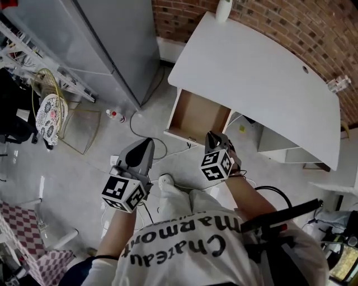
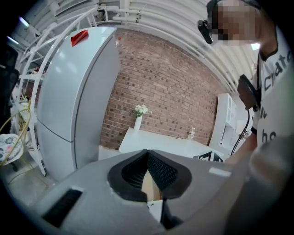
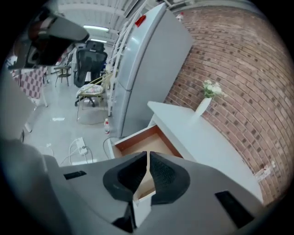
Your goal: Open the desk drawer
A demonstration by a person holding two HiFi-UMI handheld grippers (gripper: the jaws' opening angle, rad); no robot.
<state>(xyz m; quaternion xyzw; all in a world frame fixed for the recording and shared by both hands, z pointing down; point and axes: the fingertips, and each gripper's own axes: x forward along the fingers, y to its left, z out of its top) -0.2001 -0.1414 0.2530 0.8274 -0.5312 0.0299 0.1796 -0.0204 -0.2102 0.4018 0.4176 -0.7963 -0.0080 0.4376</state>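
Observation:
The white desk [image 1: 257, 72] stands against a brick wall, and its wooden drawer [image 1: 198, 117] is pulled out at the left end, open and empty. Both grippers hang in the air in front of it, touching nothing. My left gripper [image 1: 146, 142] is left of and below the drawer front, jaws together. My right gripper [image 1: 215, 137] hovers just before the drawer's front edge, jaws closed to a thin slit with nothing between them. In the right gripper view the drawer [image 3: 147, 142] lies past the gripper [image 3: 148, 156]. The left gripper [image 2: 147, 153] faces the desk [image 2: 161, 140].
A tall grey fridge [image 1: 112, 44] stands left of the desk. A white vase [image 1: 224, 8] sits on the desk's far corner. On the floor lie a small bottle [image 1: 116, 115], cables [image 1: 140, 131] and a power strip. A chair with a patterned cushion [image 1: 50, 117] is at the far left.

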